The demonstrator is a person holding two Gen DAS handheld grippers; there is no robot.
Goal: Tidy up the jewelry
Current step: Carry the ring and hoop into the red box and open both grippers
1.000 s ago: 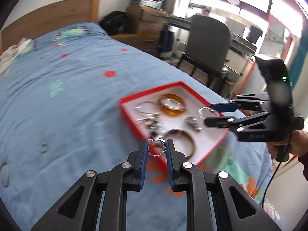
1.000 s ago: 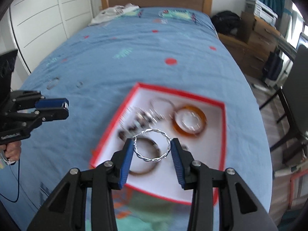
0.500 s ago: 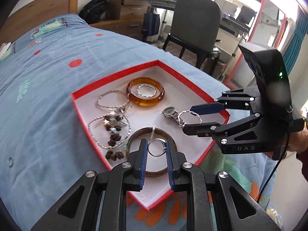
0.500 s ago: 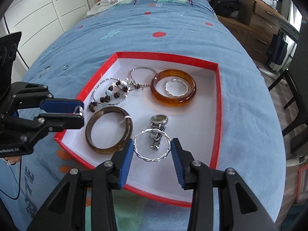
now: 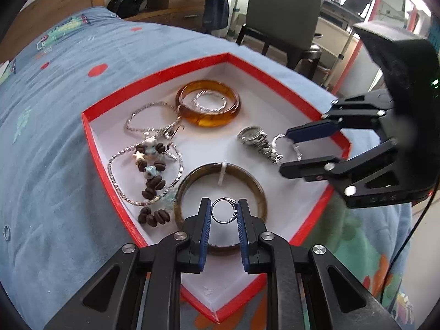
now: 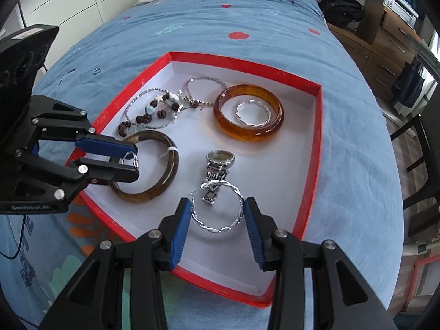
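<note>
Hovering over the red tray [image 6: 316, 148], left tool [image 5: 224, 214] grips a ring [image 5: 223, 211], right tool [image 6: 217, 213] a twisted hoop [image 6: 217, 206].

The left gripper [image 5: 224, 216] hung over the near corner of the red-rimmed white cardboard box [image 5: 156, 75], its blue-padded jaws pinched on a small silver ring [image 5: 223, 211]. The right gripper [image 6: 217, 214] hovered over the same box's near edge, jaws clamping a twisted silver hoop [image 6: 217, 209].
</note>
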